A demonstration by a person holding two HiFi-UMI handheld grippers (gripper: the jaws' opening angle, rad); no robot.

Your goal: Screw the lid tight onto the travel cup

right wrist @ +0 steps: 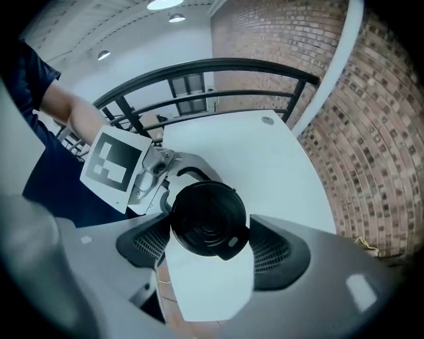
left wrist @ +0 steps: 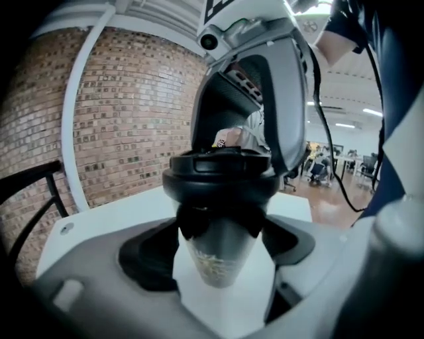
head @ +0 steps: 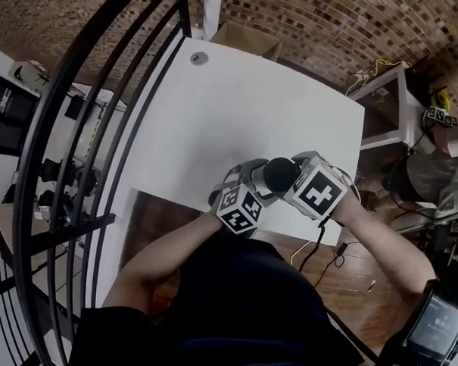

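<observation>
A grey travel cup (left wrist: 217, 255) with a black lid (left wrist: 220, 175) is held tilted above the near edge of the white table (head: 240, 103). My left gripper (left wrist: 218, 235) is shut on the cup's body just under the lid. In the right gripper view the round lid (right wrist: 207, 218) sits between the pads of my right gripper (right wrist: 211, 243), which comes down on it from above and is shut on its rim. The head view has the lid (head: 280, 173) between the left gripper (head: 258, 181) and the right gripper (head: 290, 177), which stand close together. The cup's base is hidden.
A black metal railing (head: 87, 134) curves along the table's left side. A cardboard box (head: 247, 37) stands past the far end, against the brick wall. A white shelf unit (head: 384, 109) with cables is at the right. Wooden floor (head: 346, 274) lies below the near edge.
</observation>
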